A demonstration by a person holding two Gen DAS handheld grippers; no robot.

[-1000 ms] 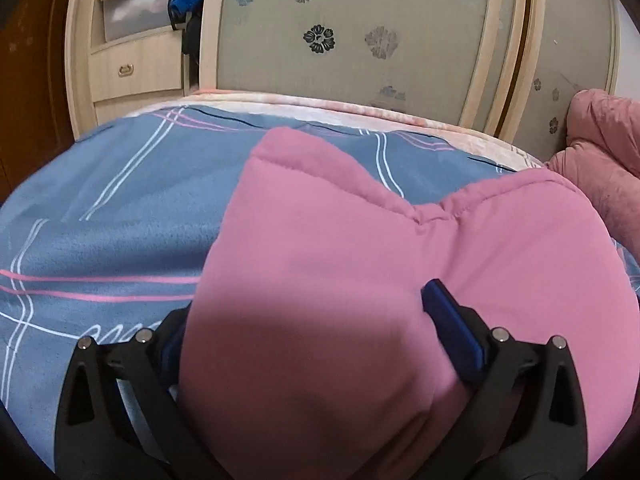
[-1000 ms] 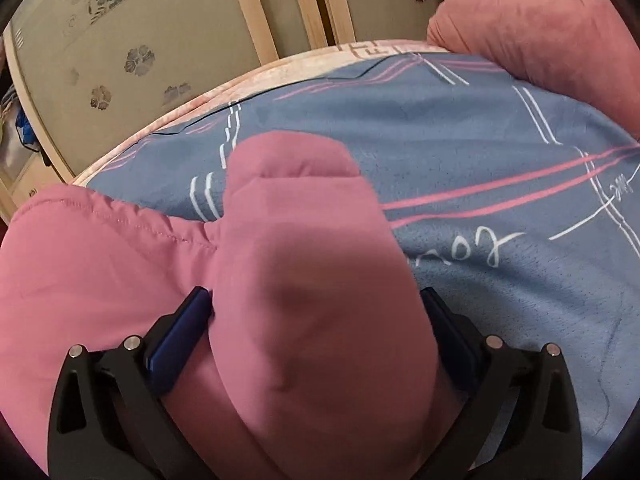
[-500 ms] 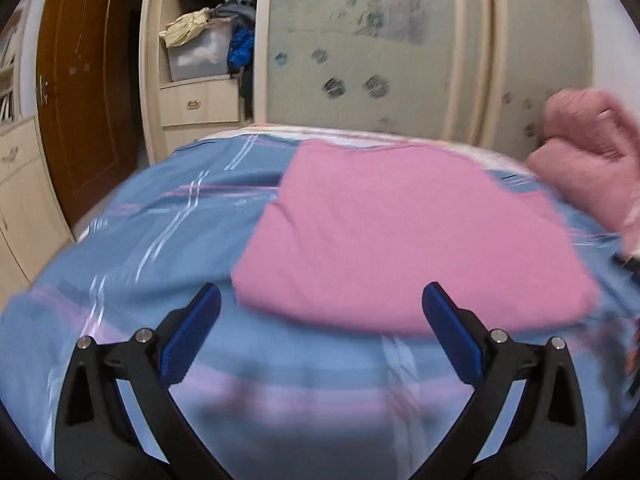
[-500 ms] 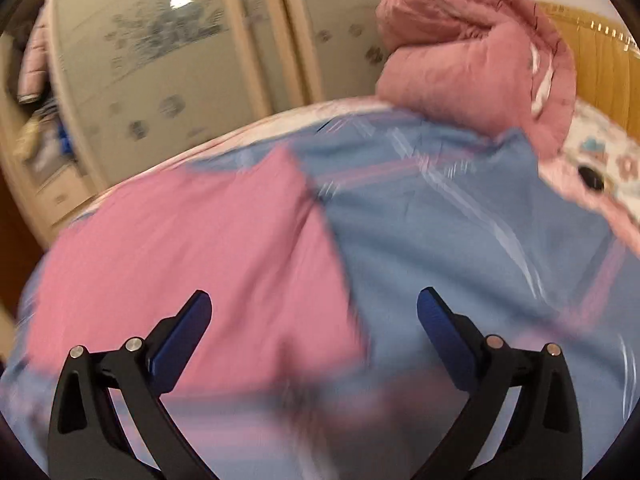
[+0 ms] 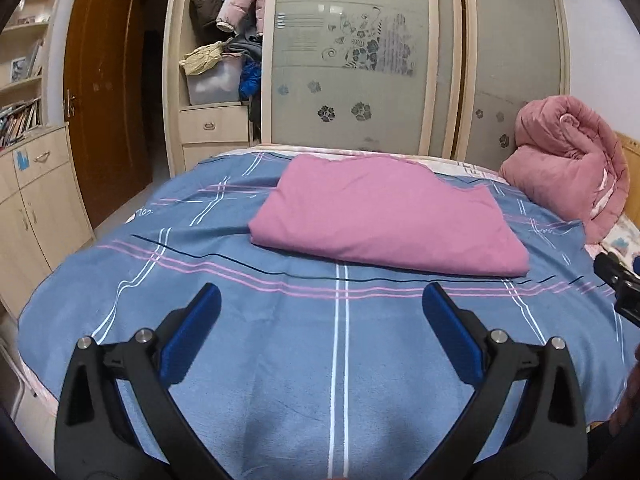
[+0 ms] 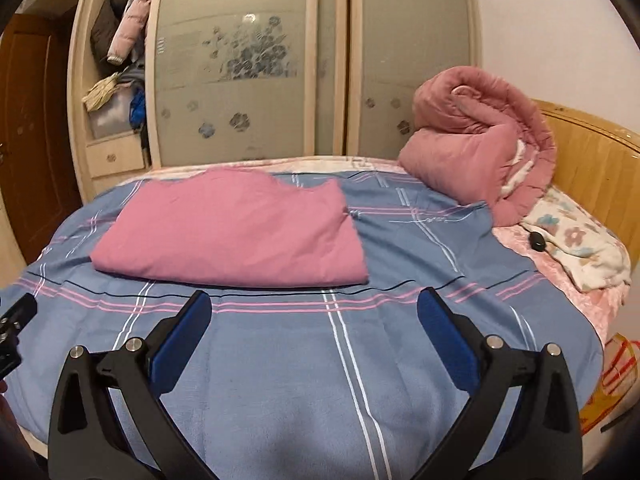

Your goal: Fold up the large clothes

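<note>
Both my grippers are off the fabric w/ nothing in them: left gripper (image 5: 322,300) jaws spread wide, right gripper (image 6: 314,308) same, both over the near edge of the bed (image 6: 280,380). Pink garment (image 5: 384,220) lies folded flat toward the bed's far edge, on the blue sheet. Pink quilt (image 6: 476,140) bundled at far right corner by the headboard (image 6: 592,148).
</note>
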